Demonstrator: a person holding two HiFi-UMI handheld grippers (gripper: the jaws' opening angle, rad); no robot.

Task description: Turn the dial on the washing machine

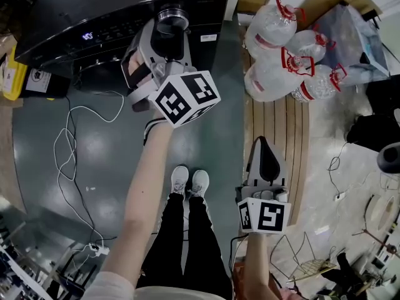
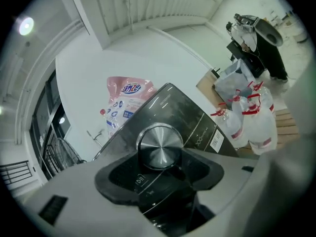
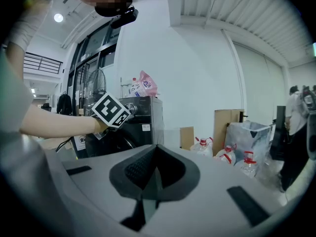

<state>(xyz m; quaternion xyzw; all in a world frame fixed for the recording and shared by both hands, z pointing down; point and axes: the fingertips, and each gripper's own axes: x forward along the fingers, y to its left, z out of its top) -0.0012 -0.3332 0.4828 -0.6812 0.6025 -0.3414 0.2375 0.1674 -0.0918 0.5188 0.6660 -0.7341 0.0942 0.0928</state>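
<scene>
Left gripper: jaws clenched on the dial, its lower rim hidden behind them; the dial sits on the washing machine, cut off at the head view's top. Right gripper: jaws together, empty, well apart. Nearby: detergent bag, water bottles, floor cable.

Black trousers, white sneakers, pale sleeve.

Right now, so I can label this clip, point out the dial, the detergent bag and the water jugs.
dial (image 2: 159,145): left gripper view, centre of metal face.
detergent bag (image 2: 127,102): left gripper view, printed front.
water jugs (image 1: 269,77): head view, one jug's body.
</scene>
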